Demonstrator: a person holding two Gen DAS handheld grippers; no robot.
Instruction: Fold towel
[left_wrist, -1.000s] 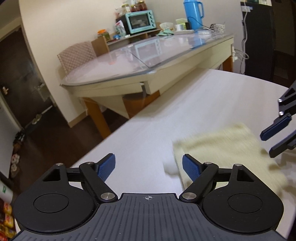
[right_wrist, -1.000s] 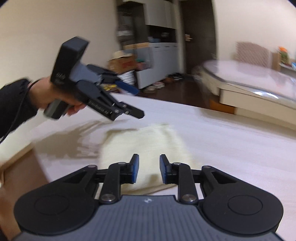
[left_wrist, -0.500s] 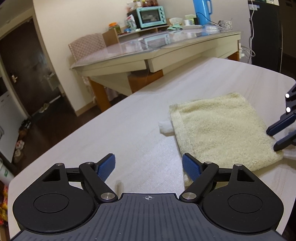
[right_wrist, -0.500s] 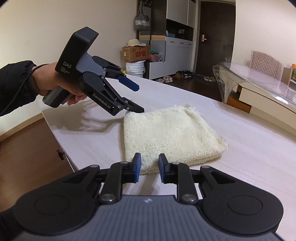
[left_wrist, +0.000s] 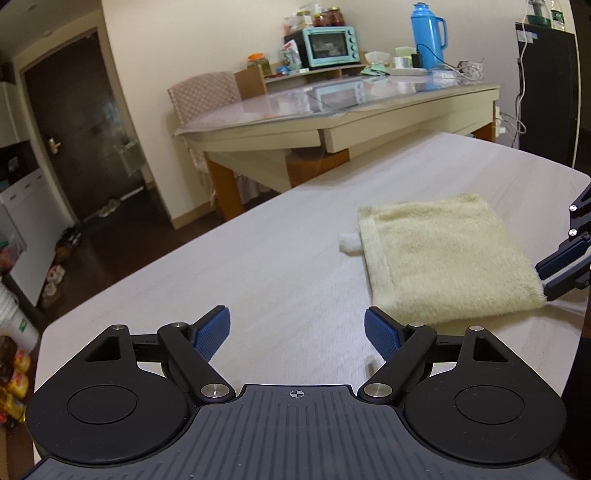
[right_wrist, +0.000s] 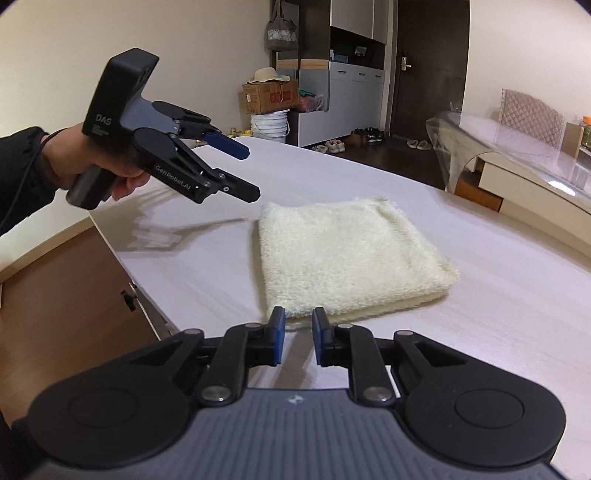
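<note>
A cream towel (left_wrist: 443, 258) (right_wrist: 347, 254) lies folded into a thick square on the white table (left_wrist: 277, 266), a small white tag (left_wrist: 349, 242) poking out at its far left side. My left gripper (left_wrist: 297, 321) (right_wrist: 247, 173) hovers open over bare table to the left of the towel, with nothing between its fingers. My right gripper (right_wrist: 295, 321) (left_wrist: 543, 280) sits just short of the towel's near corner. Its jaws are closing to a narrow gap, and nothing is pressed between the pads.
A person's hand (right_wrist: 92, 166) in a dark sleeve holds the left gripper. The table's edge (right_wrist: 122, 266) runs close on the left. Beyond stands a glass-topped table (left_wrist: 332, 107) with a teal oven (left_wrist: 330, 46) and a blue flask (left_wrist: 426, 35), and a chair (left_wrist: 203, 92).
The left gripper has drawn away from the towel's edge toward the left. The right gripper's jaws have narrowed, and the towel now lies flat and sharp in both views.
</note>
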